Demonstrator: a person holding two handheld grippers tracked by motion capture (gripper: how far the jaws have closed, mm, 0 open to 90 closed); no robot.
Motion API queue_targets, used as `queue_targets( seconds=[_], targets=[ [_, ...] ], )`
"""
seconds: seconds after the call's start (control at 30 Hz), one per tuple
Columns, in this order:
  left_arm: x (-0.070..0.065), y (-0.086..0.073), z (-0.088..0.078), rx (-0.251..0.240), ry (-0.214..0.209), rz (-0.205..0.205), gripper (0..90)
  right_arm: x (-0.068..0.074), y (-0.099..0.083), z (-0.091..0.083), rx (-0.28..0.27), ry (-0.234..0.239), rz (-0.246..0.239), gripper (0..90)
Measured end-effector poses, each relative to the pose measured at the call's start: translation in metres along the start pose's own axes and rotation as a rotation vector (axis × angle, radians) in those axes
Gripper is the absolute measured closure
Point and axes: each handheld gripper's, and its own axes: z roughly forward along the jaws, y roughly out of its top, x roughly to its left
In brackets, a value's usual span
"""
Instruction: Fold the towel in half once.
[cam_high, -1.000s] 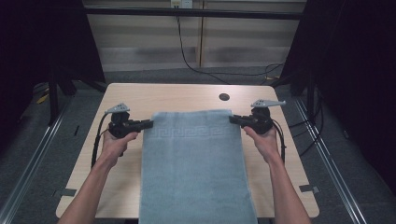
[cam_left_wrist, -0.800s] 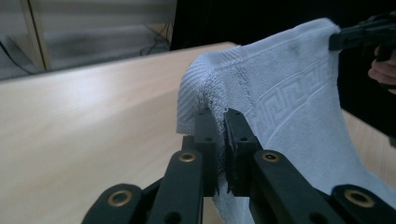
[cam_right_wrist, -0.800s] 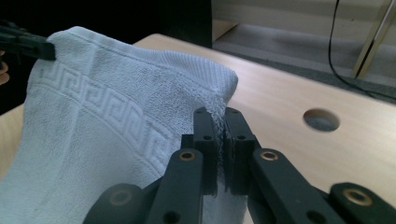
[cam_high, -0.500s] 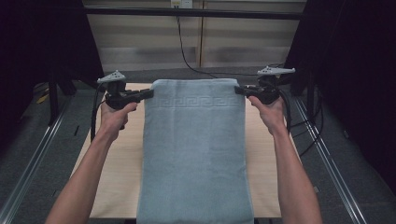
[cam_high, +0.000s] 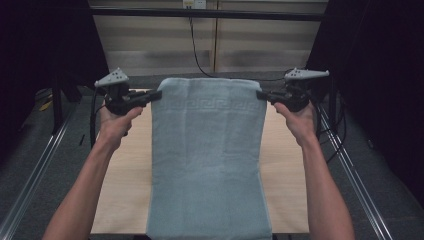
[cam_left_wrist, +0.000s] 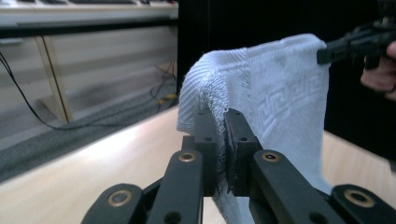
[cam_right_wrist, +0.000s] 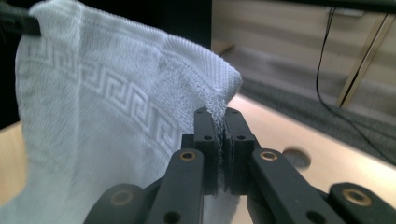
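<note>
A light blue towel (cam_high: 207, 150) with a Greek-key border hangs stretched between both grippers above the wooden table (cam_high: 125, 175). My left gripper (cam_high: 156, 95) is shut on its top left corner. My right gripper (cam_high: 261, 94) is shut on its top right corner. In the left gripper view the towel (cam_left_wrist: 261, 102) is pinched between the black jaws of the left gripper (cam_left_wrist: 223, 121), and the other gripper (cam_left_wrist: 345, 44) holds the far corner. In the right gripper view the towel (cam_right_wrist: 107, 102) bunches where the jaws of the right gripper (cam_right_wrist: 222, 119) clamp it. Its lower end drapes past the table's near edge.
The table has a round hole (cam_right_wrist: 297, 158) near its far right. Metal rails (cam_high: 45, 150) run along both sides on the grey floor. A black cable (cam_high: 197, 50) hangs by the wooden wall behind. Dark curtains flank the space.
Both hands have risen, lifting the towel's top edge off the table so that it now hangs from the two grippers. The jaws stay closed on the corners.
</note>
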Motion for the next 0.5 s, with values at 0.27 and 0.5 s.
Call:
queue_targets(
  seconds=[0.27,0.5],
  targets=[
    [-0.032,-0.046,-0.041,0.009,-0.04,-0.022,85.2,0.042,-0.049,-0.039,-0.05,0.088,0.027,86.5],
    [-0.057,-0.099,-0.064,0.082,-0.093,-0.084,85.2,0.075,-0.1,-0.055,-0.033,0.136,0.07,86.4]
  ],
)
